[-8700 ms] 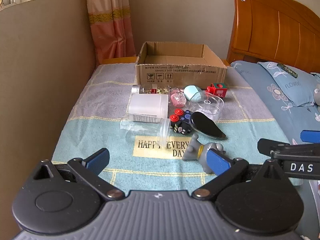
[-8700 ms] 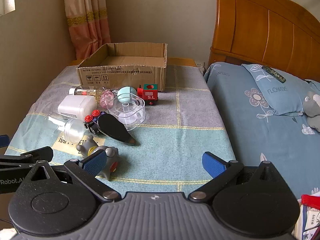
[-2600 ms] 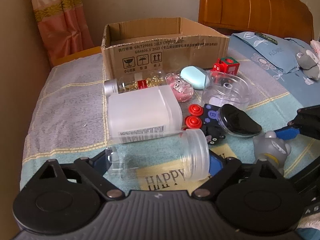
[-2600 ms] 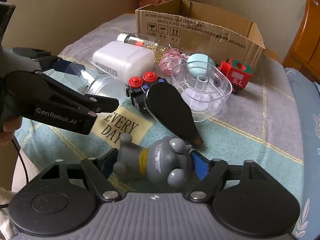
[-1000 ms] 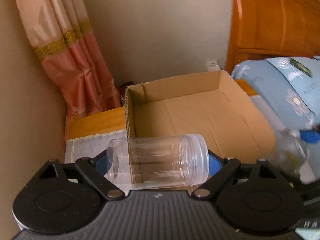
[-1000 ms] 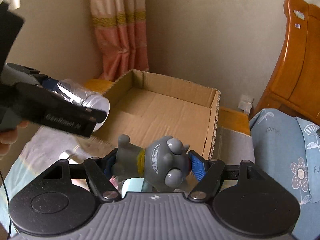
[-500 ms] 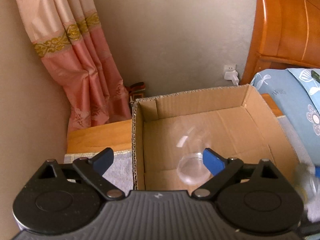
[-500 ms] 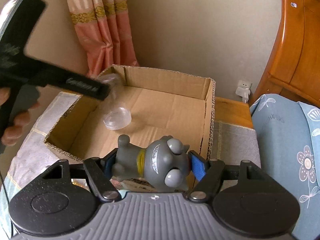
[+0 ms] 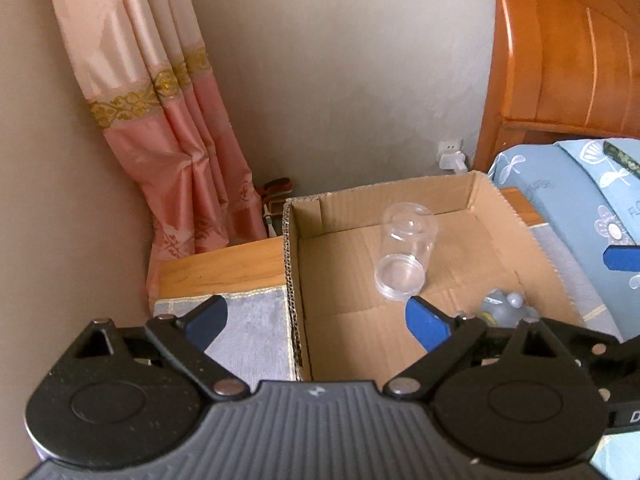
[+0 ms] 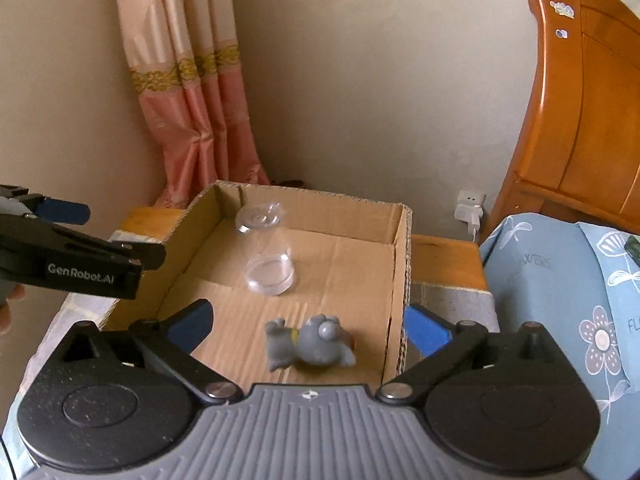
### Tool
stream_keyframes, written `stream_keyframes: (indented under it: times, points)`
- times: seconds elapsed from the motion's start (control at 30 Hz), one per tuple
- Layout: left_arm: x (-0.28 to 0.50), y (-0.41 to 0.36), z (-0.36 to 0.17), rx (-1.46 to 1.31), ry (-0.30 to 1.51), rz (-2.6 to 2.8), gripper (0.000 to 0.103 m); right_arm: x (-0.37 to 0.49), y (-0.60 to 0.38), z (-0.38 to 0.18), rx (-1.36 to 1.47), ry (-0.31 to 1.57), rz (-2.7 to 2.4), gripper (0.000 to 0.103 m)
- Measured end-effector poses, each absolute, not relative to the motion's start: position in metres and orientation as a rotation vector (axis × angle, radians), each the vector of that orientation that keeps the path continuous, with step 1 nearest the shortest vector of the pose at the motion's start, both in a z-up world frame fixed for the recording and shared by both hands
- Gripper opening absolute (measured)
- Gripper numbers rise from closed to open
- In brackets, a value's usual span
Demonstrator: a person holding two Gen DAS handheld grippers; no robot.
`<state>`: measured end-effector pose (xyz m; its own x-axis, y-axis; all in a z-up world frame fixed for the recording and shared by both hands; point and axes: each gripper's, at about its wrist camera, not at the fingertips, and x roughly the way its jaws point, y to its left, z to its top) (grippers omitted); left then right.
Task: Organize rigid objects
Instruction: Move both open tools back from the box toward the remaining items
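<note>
Hand-held grippers (image 10: 306, 326) spread above cardboard box (image 10: 336, 248) beside bed (image 10: 560, 280).

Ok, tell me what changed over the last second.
The left gripper let the clear jar go into the cardboard box. The right gripper is opening, and the grey toy has dropped into the box. The box stayed put.

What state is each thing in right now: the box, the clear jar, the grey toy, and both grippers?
cardboard box: open-topped, holding the jar and the toy.
clear jar: lying on its side on the box floor, released.
grey toy: inside the box, free of the pads.
left gripper: open, nothing between its pads.
right gripper: jaws opening, above the toy.
</note>
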<state>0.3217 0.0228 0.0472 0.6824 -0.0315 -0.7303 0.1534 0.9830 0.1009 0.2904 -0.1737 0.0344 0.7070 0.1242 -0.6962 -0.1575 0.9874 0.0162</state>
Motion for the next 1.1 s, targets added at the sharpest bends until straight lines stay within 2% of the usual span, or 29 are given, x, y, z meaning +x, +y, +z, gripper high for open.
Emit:
stream_keyframes:
  times: [0.3,0.5,0.73,1.1]
  points:
    - [0.263,0.025,0.053,0.141,0.772,-0.129,0.1,0.236,-0.167,0.036,-0.07,0.801,0.14,0.103]
    - [0.217,0.024,0.023,0.148,0.789,-0.122,0.1,0.199,-0.166,0.009,-0.048,0.862,0.14,0.103]
    - [0.169,0.034,-0.019,0.077,0.832,-0.08,0.1,0.168,-0.167,-0.031,0.101,0.966,0.155,0.103]
    - [0.146,0.043,-0.02,0.088,0.818,-0.051,0.1,0.163,-0.153,-0.064,0.16,1.051,0.135,0.103]
